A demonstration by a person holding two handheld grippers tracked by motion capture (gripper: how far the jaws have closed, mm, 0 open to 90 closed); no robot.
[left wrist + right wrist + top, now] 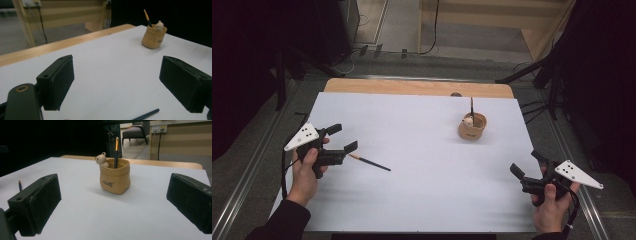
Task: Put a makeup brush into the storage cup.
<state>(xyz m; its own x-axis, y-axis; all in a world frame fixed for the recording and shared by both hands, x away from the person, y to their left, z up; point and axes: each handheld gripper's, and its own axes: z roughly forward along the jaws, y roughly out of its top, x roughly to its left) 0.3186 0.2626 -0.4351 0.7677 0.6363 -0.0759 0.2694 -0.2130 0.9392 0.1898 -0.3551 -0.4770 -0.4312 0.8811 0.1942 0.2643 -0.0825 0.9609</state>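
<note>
At lower left and lower right, the left gripper and right gripper gape wide, empty. One pencil lies left of centre, apparently awaiting pickup; another (already stowed, seemingly) stands in the tan cup at upper right.

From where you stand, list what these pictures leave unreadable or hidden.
- Lower part of the upright pencil: hidden inside the tan holder in the right gripper view.
- Small dark writing on the holder's front: too small to read.
- Loose pencil on the white sheet: its near end runs under the left hand-held gripper in the high view; the left gripper view's bottom edge cuts it off.
- Bear figure on the holder's rim: its body is hidden behind the rim.
</note>
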